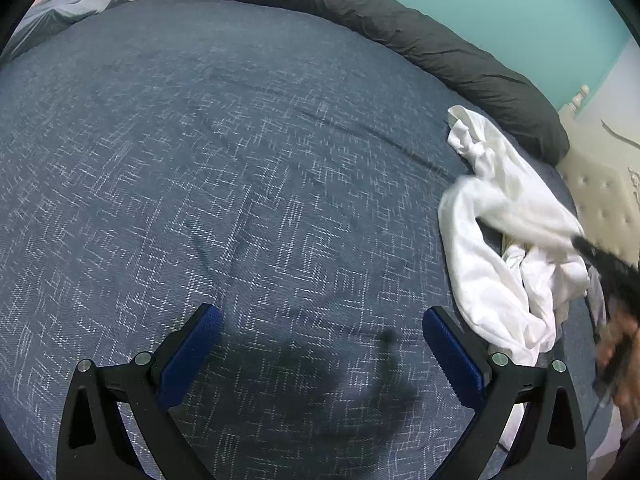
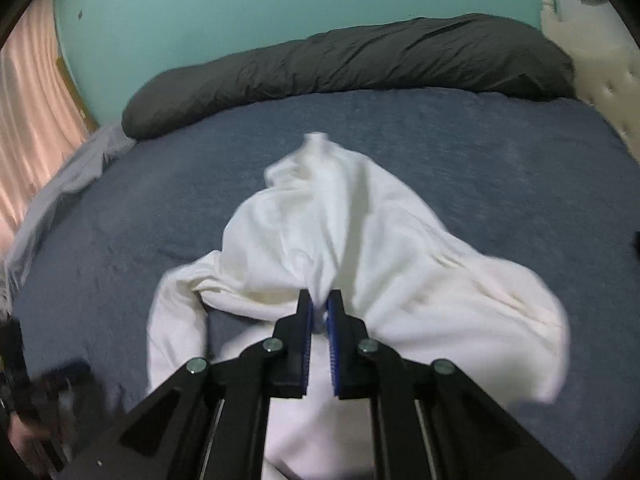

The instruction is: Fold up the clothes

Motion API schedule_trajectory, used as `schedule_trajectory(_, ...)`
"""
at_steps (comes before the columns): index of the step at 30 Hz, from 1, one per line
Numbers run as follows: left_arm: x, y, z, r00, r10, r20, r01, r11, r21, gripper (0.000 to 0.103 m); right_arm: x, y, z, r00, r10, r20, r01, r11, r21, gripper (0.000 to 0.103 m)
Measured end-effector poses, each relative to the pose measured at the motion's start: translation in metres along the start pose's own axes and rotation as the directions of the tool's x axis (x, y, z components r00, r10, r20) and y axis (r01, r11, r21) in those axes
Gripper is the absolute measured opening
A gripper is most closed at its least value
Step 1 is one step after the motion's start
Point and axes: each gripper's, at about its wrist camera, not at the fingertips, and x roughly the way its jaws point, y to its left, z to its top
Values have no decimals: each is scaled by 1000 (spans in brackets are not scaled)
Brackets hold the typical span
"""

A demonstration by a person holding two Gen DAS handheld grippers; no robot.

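Note:
A crumpled white garment lies on the blue bedspread. My right gripper is shut on a bunched fold of it, with cloth pinched between the blue pads and the fabric pulled up into a peak. In the left wrist view the same white garment sits at the right side of the bedspread, blurred where it is lifted. My left gripper hangs open over bare bedspread to the left of the garment, nothing between its fingers. The right gripper shows as a dark blur at the far right.
A long dark grey pillow runs along the far edge against a teal wall. A light grey sheet bunches at the left, by a pink curtain. A cream tufted headboard stands at the right. A hand holds the right gripper.

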Motion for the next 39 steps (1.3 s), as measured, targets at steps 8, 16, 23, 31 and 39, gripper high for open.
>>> schedule_trajectory(8,13,-4,6,1000,7,-3,-7,1000,11,103,-27,-44,-17,998,-61,-14,62,995,83,6)
schedule_trajectory(16,12,-5,5,1000,4,-3,-4,1000,13,103,-28,-15,11,982,-186,28,184,981,60,16)
schedule_trajectory(23,3,-8,0,1000,6,6,-6,1000,5,103,0,41,29,995,-95,11,96,994,-46,50)
schedule_trajectory(31,-1,-5,-2,1000,0,6,0,1000,2,103,70,80,23,990,-111,-90,99,987,-128,56)
schedule_trajectory(39,-1,-3,-3,1000,-3,-1,3,1000,-6,103,90,71,28,984,-168,-67,157,978,-138,6)
